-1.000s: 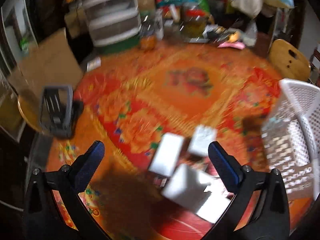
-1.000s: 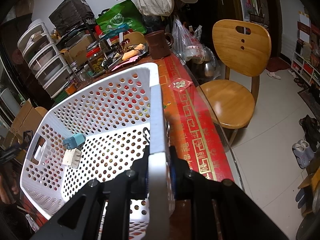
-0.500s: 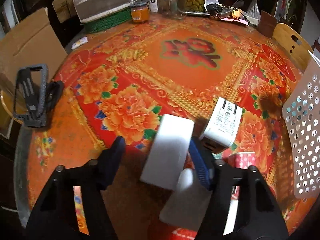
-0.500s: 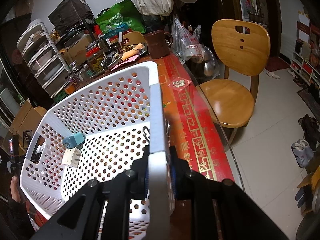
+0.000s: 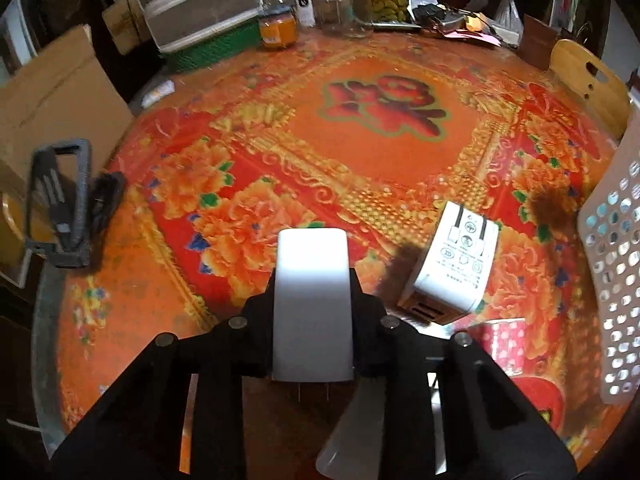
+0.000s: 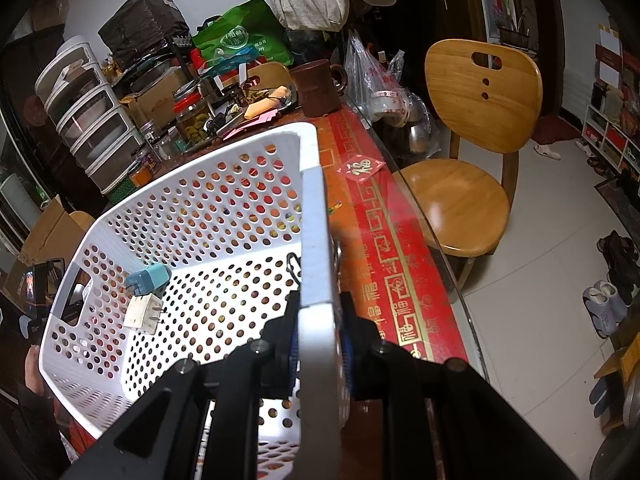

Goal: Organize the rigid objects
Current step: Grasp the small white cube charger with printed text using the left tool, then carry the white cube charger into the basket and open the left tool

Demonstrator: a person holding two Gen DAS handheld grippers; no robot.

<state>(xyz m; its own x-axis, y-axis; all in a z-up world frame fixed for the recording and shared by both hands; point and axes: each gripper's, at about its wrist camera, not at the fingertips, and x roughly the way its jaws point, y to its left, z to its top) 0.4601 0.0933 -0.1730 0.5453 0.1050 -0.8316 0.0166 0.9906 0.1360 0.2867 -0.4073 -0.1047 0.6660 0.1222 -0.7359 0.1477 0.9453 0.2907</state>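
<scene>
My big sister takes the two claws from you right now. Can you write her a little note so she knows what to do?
Left claw: shut on the plain white charger, prongs toward you.
Right claw: shut on the wall of the white basket, steadying it.
Done: a teal plug and a cream plug lie in the basket.
Left: put the held charger in the basket, then probably the labelled white charger on the tablecloth beside it.
</scene>
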